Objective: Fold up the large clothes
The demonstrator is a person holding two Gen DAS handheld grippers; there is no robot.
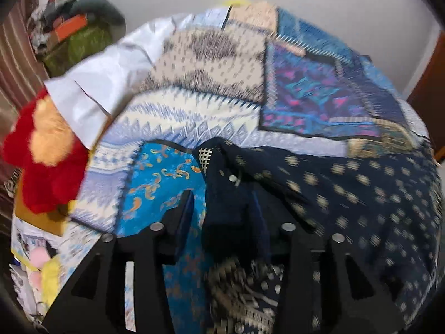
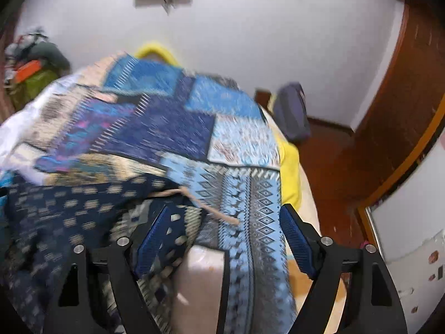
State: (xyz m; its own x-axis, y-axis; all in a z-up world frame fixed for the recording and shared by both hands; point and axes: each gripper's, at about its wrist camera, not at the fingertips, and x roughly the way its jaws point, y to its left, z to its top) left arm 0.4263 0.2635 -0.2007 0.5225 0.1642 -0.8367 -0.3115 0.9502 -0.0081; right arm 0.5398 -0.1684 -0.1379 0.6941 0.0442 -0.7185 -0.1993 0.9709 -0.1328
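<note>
The dark printed garment (image 1: 361, 194) lay crumpled at the near edge of the bed (image 2: 308, 217), soft, light and limp; a hem or corner looked the best hold. The left gripper (image 1: 222, 208) stood half open with dark cloth between its jaws, not pinched. The right gripper (image 2: 225, 231) stood wide and empty.

Garment (image 1: 361, 194) on quilt (image 1: 194, 117) (toy (image 1: 47, 161) left).

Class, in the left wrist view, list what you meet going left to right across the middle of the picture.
Red plush toy → bright blue cloth with orange swirls → navy garment with pale dots.
</note>
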